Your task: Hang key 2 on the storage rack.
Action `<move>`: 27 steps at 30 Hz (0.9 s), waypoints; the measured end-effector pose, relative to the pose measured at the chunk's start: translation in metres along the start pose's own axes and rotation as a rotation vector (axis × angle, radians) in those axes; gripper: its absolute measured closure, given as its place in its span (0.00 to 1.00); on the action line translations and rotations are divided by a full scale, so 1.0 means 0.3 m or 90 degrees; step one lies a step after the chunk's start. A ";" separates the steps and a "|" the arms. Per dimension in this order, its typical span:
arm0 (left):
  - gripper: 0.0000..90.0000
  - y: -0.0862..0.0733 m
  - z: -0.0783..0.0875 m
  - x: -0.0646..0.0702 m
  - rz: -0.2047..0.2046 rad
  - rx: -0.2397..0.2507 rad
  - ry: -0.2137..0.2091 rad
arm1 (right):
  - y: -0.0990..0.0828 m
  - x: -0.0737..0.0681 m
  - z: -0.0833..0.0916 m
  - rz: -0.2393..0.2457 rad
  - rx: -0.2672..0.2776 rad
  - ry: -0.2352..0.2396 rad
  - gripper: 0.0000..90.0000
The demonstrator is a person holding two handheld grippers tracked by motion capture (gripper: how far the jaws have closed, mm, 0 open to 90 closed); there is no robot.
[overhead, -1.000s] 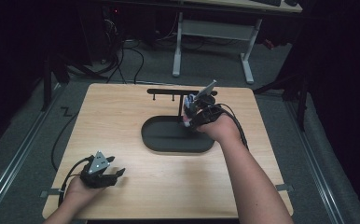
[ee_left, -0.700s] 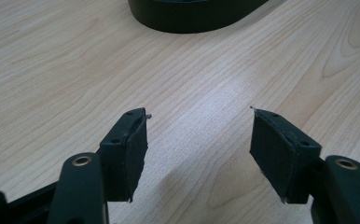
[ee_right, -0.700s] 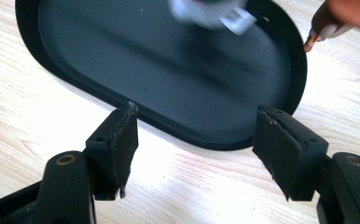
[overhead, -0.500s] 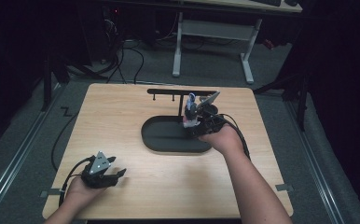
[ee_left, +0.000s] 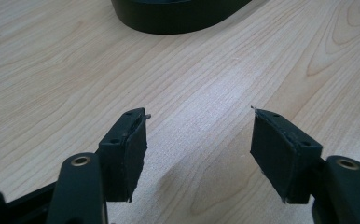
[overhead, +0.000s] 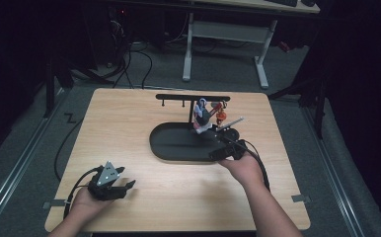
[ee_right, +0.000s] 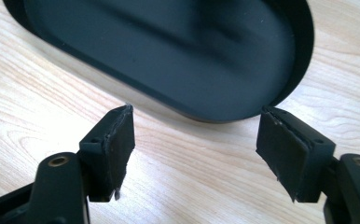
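Although the right gripper (overhead: 217, 153) has just been opening its jaws and nothing lies between them, the keys (overhead: 209, 116) hang on the black stand (overhead: 193, 97) just beyond it, above the tray (ee_right: 243, 60). They seem light, hard and free to swing; their ring looks the best place to hold. No writing can be read. The left gripper (ee_left: 199, 144) rests spread and empty, well apart.

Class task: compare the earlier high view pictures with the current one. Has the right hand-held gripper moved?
Yes. The right hand-held gripper has drawn back from the rack toward the black tray's near rim, jaws just opened, empty.
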State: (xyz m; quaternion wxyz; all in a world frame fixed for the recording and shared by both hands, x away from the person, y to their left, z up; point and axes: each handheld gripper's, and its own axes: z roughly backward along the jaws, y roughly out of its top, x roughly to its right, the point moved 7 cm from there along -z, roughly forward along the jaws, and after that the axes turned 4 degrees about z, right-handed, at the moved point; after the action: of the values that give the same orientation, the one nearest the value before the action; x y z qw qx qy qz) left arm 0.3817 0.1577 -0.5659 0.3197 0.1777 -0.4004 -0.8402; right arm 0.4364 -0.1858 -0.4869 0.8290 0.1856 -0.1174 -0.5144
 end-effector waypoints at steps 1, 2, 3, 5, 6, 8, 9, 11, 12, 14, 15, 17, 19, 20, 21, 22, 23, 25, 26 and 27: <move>0.40 -0.001 -0.001 0.001 0.001 -0.001 -0.001 | -0.014 -0.003 -0.005 0.000 0.007 0.001 0.29; 0.40 -0.002 -0.002 0.003 0.001 -0.002 -0.004 | -0.039 -0.006 -0.016 0.000 0.030 -0.004 0.27; 0.40 -0.002 -0.002 0.003 0.001 -0.002 -0.004 | -0.039 -0.006 -0.016 0.000 0.030 -0.004 0.27; 0.40 -0.003 -0.004 0.006 -0.001 -0.003 -0.005 | -0.071 -0.011 -0.027 -0.002 0.049 -0.001 0.26; 0.40 -0.003 -0.005 0.007 -0.002 -0.004 -0.006 | -0.085 -0.013 -0.033 -0.001 0.057 -0.006 0.26; 0.40 -0.002 -0.006 0.010 -0.003 -0.003 -0.005 | -0.111 -0.017 -0.042 0.005 0.072 -0.010 0.24; 0.40 -0.002 -0.007 0.011 -0.004 -0.003 -0.006 | -0.125 -0.020 -0.046 0.009 0.080 -0.011 0.24; 0.40 -0.002 -0.007 0.011 -0.004 -0.004 -0.007 | -0.157 -0.025 -0.055 0.016 0.099 -0.017 0.23; 0.40 -0.002 -0.008 0.011 -0.004 -0.004 -0.007 | -0.167 -0.026 -0.058 0.017 0.106 -0.019 0.23; 0.40 -0.002 -0.008 0.012 -0.003 -0.004 -0.007 | -0.211 -0.033 -0.069 0.008 0.135 -0.014 0.22; 0.40 -0.002 -0.008 0.012 -0.003 -0.004 -0.007 | -0.211 -0.033 -0.069 0.008 0.135 -0.014 0.22; 0.40 -0.002 -0.007 0.014 -0.003 -0.004 -0.008 | -0.241 -0.036 -0.079 0.007 0.149 -0.013 0.21; 0.40 -0.002 -0.006 0.017 -0.004 -0.005 -0.010 | -0.272 -0.043 -0.088 0.008 0.163 -0.019 0.19; 0.40 -0.002 -0.006 0.019 -0.004 -0.006 -0.011 | -0.288 -0.047 -0.093 0.012 0.172 -0.023 0.19; 0.40 -0.002 -0.007 0.023 -0.004 -0.005 -0.013 | -0.308 -0.053 -0.099 0.009 0.182 -0.023 0.18; 0.40 -0.002 -0.007 0.026 -0.005 -0.005 -0.014 | -0.326 -0.060 -0.105 0.011 0.197 -0.020 0.17; 0.40 -0.002 -0.007 0.028 -0.005 -0.007 -0.015 | -0.338 -0.064 -0.110 0.014 0.203 -0.021 0.17; 0.40 -0.003 -0.009 0.035 -0.004 -0.007 -0.018 | -0.369 -0.073 -0.121 0.007 0.224 -0.031 0.17; 0.40 -0.003 -0.009 0.037 -0.006 -0.009 -0.019 | -0.381 -0.075 -0.124 0.006 0.235 -0.032 0.17; 0.40 -0.001 -0.009 0.037 -0.006 -0.008 -0.018 | -0.393 -0.077 -0.125 0.006 0.243 -0.032 0.18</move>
State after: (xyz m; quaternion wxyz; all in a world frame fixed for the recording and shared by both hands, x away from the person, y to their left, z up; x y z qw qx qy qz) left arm 0.3749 0.1487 -0.5682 0.3112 0.1653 -0.3987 -0.8467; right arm 0.3453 -0.2056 -0.5713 0.7779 0.3259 -0.2345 -0.4835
